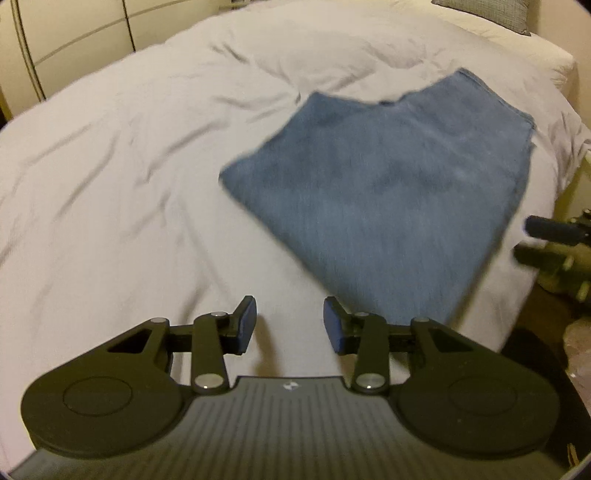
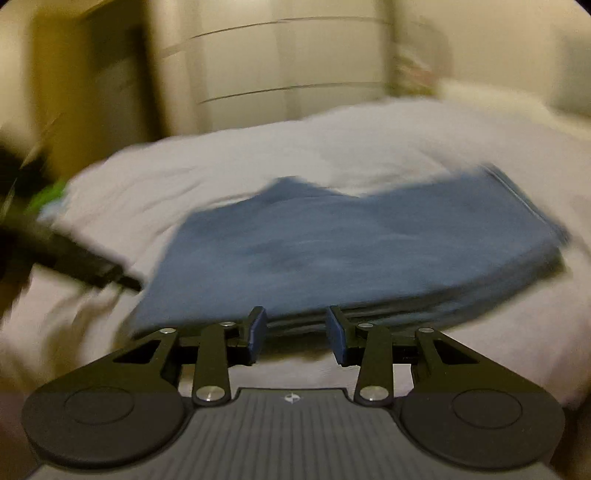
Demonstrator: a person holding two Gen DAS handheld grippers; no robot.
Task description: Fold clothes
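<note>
Both black hand-held grippers with blue pads stand wide apart at the jaws, and neither holds anything. Seen from its own camera, the left gripper (image 1: 289, 324) hovers over the rumpled white duvet (image 1: 122, 177) covering the bed, its two blue pads (image 1: 246, 325) spread with bare bedding showing between them. A folded blue denim garment (image 1: 380, 192) lies flat on that duvet, ahead of the left gripper and off to its right; the garment's nearest corner reaches down just beside the right-hand finger, though blur hides whether cloth and finger touch.

From the right wrist view, the right gripper (image 2: 295, 334) sits low at the near edge of the same folded denim garment (image 2: 351, 254). The stacked layers of the fold show as a thick edge running right across the gap between the pads (image 2: 338, 334), just beyond the fingertips; the picture is too smeared to say whether the tips meet the cloth. The garment spreads away from this gripper across the white duvet (image 2: 258, 155).

Left of the garment in this view a dark, blurred bar (image 2: 74, 254) reaches in over the duvet, probably the other gripper. Beyond the bed stand pale cream wardrobe doors (image 2: 288, 62). In the left wrist view a grey pillow (image 1: 484, 11) lies at the far corner of the bed, beyond the garment.
</note>
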